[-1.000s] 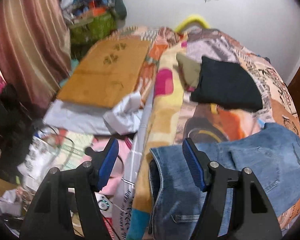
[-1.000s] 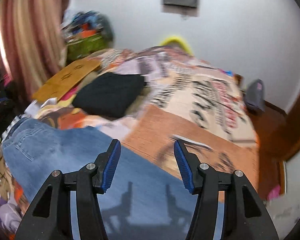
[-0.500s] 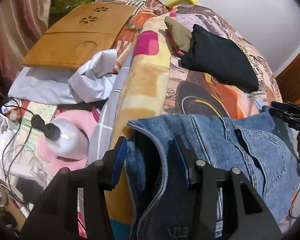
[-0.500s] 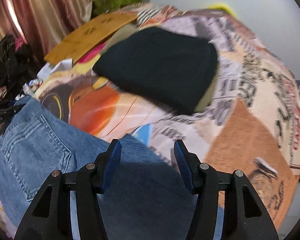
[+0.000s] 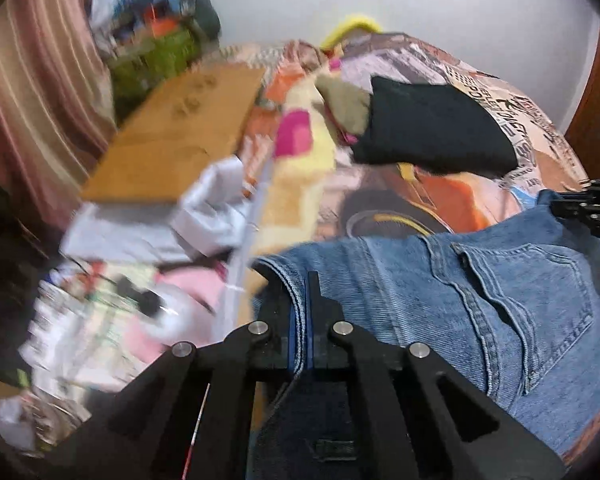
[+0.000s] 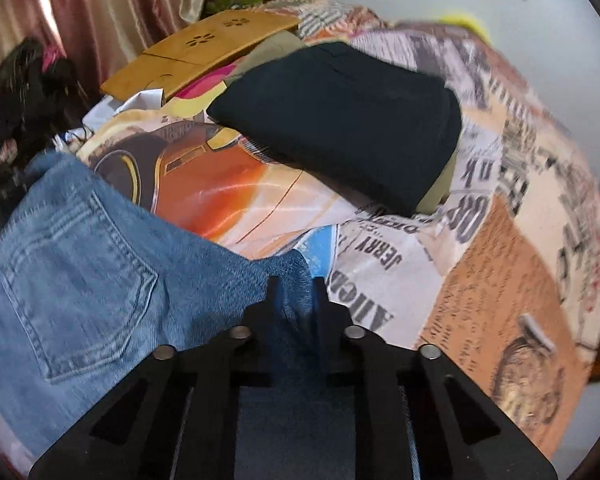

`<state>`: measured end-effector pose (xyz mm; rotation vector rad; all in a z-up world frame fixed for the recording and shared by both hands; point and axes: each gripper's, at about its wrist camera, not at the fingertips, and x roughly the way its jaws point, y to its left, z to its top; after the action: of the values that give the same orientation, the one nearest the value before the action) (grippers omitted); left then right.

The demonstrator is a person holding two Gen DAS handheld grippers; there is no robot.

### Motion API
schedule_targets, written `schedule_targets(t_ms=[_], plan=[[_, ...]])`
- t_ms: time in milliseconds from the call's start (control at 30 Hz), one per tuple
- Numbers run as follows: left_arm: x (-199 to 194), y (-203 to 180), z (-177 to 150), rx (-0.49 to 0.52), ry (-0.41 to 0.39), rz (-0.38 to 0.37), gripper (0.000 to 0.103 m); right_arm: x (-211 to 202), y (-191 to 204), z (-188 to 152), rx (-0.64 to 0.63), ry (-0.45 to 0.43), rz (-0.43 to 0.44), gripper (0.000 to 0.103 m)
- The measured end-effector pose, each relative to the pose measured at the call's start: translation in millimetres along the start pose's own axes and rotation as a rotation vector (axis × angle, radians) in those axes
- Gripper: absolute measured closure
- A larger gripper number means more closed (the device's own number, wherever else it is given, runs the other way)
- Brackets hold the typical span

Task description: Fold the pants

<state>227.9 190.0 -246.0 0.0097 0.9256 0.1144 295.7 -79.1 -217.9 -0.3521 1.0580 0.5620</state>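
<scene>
Left wrist view: left gripper (image 5: pixel 300 320) jaws clenched on jeans (image 5: pixel 480 292) waistband edge; right gripper (image 6: pixel 294 304) jaws pinch bunched denim. Risk: thin bite slips, jeans sag off bed (image 6: pixel 500 280).

Even indoor light, heavy motion blur, fisheye-warped dark edges

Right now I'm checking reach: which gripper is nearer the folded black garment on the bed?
Right, I'd judge. The right gripper, shut on the jeans, sits just short of the black garment. The left gripper clamps the waistband farther back, nearer the bed's edge.
</scene>
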Motion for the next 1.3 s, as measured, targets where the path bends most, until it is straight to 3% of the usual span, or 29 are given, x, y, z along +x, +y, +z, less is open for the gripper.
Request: schedule_targets(t_ms=[200, 333, 433, 500, 633, 800, 933, 1100, 1200, 1300], plan=[[-2, 8, 8, 0.039, 0.007, 0.051, 0.098, -9, 2, 1, -0.037, -0.08, -0.095, 0.099], [15, 13, 12, 0.037, 0.065, 0.04, 0.097, -1, 2, 8, -0.053, -0.066, -0.119, 0.099], [9, 17, 9, 0.017, 0.075, 0.043, 0.09, -1, 4, 5, -0.058, -0.049, -0.123, 0.098], [-6, 21, 7, 0.002, 0.053, 0.047, 0.089, -8, 2, 2, -0.038, -0.044, -0.113, 0.094], [-42, 38, -3, -0.057, 0.025, 0.016, 0.084, -31, -7, -10, 0.029, -0.064, -0.073, 0.068], [-65, 46, -29, -0.099, 0.044, -0.033, 0.081, -67, -20, -32, 0.114, -0.115, -0.04, 0.066], [-69, 42, -60, -0.119, 0.065, -0.061, 0.068, -86, -23, -53, 0.166, -0.131, -0.013, 0.064], [-68, 30, -89, -0.122, 0.078, -0.07, 0.067, -100, -20, -82, 0.203, -0.131, -0.002, 0.064], [-65, 20, -96, -0.098, 0.1, -0.117, 0.06, -102, -18, -100, 0.243, -0.12, 0.022, 0.063], [-66, 5, -103, -0.051, 0.091, -0.101, 0.055, -102, -12, -114, 0.26, -0.11, 0.03, 0.063]])
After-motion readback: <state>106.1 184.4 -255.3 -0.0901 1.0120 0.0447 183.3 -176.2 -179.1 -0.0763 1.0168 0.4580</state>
